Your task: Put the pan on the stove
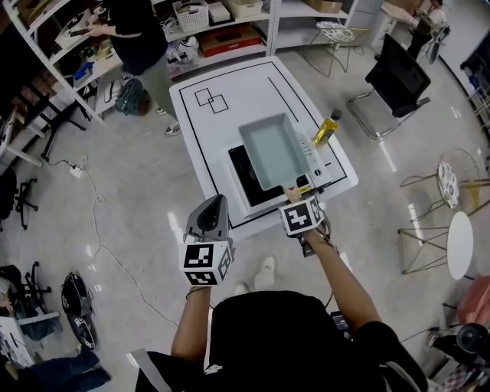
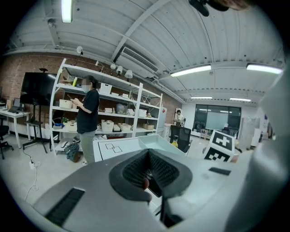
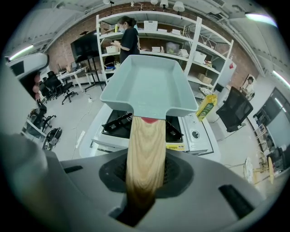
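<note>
Pan [image 3: 147, 84]: rigid, probably front-heavy beyond the right fingers [image 3: 168, 172] pinching its wooden handle [image 3: 145, 149], best held near the body; left fingers [image 2: 136, 171] together, empty.

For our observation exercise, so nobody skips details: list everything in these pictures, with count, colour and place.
pan: one, pale blue-grey, wooden handle, over the stove
stove: one, white with black burner, table's near end
oil bottle: one, yellow, table's right edge
table: one, white with black lines, mid-floor
chair: one, black, right of table
shelves: white, far wall
person: one, dark top, at the shelves
left gripper: grey, jaws together, empty
right gripper: grey, shut on the handle
</note>
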`<move>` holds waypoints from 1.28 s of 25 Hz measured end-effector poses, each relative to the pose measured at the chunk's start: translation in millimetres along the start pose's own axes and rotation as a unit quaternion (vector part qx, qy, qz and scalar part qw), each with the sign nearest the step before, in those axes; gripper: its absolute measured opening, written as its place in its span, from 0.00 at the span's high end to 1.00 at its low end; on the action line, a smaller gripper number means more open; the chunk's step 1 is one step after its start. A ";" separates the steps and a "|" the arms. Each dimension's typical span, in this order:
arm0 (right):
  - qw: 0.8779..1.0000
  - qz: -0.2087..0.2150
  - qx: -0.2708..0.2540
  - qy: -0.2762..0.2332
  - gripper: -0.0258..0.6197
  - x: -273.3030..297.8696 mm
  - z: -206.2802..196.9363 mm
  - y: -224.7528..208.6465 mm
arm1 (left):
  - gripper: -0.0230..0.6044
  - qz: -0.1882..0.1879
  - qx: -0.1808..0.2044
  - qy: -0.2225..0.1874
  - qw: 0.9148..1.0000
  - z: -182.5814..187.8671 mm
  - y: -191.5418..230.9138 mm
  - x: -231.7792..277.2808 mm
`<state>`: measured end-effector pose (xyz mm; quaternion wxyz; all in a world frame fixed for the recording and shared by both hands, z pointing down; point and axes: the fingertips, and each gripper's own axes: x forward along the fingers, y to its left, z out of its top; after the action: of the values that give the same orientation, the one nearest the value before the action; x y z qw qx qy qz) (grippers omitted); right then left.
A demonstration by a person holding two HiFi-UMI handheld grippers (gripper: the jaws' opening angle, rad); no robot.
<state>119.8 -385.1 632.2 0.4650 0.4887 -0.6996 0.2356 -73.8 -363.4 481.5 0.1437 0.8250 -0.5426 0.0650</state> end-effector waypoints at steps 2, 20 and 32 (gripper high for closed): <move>1.000 0.001 -0.002 0.007 0.84 2.9 -2.3 -0.1 | 0.95 0.000 0.000 0.001 1.000 -0.5 -0.2 0.4; 0.999 0.001 -0.011 0.043 0.83 23.7 -12.7 3.3 | 0.95 0.011 -0.001 0.011 1.000 -9.6 6.5 0.1; 0.998 -0.008 -0.015 0.052 0.82 29.9 -15.1 1.1 | 0.95 0.012 -0.001 0.014 1.000 -14.6 5.2 -0.1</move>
<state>122.4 -386.7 665.5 0.5099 0.4742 -0.6739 0.2470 -77.9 -360.8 496.1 0.1513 0.8175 -0.5502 0.0776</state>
